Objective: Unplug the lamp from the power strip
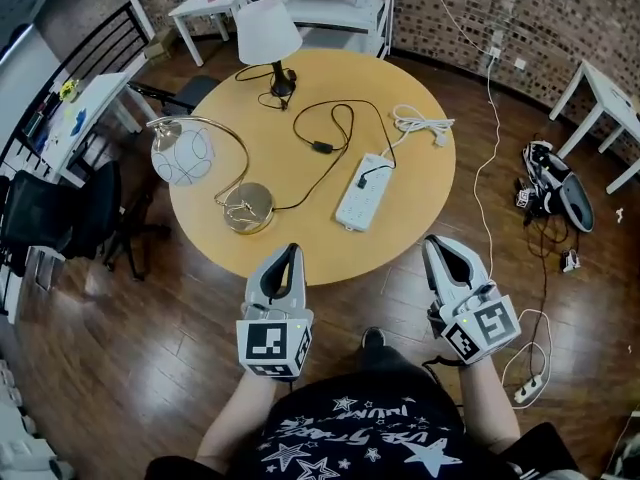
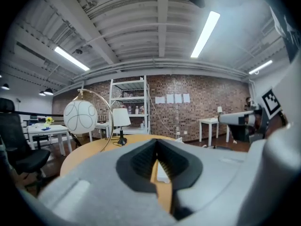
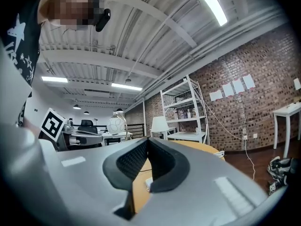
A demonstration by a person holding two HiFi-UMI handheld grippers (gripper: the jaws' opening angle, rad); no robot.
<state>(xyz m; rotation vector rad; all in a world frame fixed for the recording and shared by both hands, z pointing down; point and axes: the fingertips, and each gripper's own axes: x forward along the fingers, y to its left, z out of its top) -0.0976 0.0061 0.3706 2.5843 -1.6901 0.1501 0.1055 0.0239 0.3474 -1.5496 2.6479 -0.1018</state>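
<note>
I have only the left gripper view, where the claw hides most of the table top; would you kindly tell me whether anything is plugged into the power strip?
Observer: Yes. The head view shows one black plug in the white power strip, towards its far end.
Operator: Thank you. Where does its cord lead?
Observer: The black cord loops over the table and seems to end at the gold base of the globe lamp.
Operator: And the other claw?
Observer: The right gripper is shut and empty, level with the left gripper at the table's near edge, short of the strip.
</note>
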